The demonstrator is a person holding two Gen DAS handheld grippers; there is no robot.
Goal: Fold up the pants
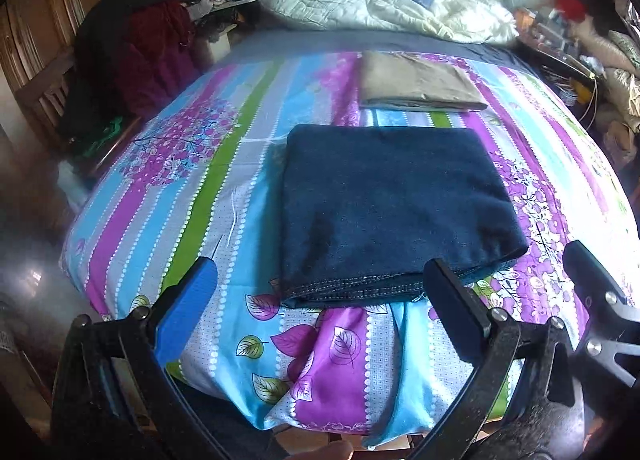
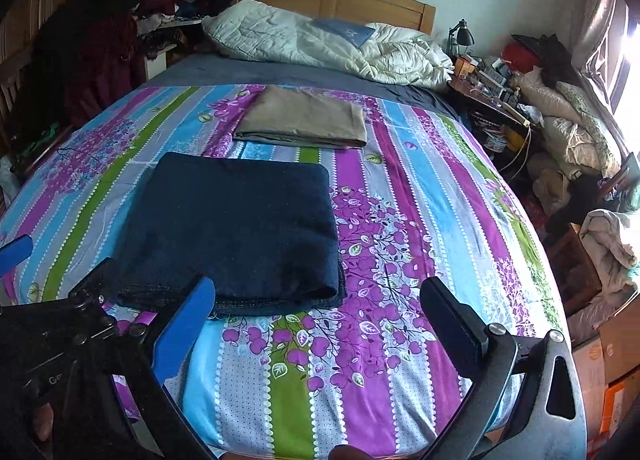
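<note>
Folded pants [image 1: 392, 212] lie just beyond both spread, empty tongs [image 1: 320, 292] [image 2: 320, 308]

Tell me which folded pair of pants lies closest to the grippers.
The dark blue jeans, folded at the bed's near edge, just beyond both open grippers. The tan pants lie farther back, toward the white quilt.

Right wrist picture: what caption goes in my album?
Folded blue jeans on a striped bed, open right gripper nearby.
</note>
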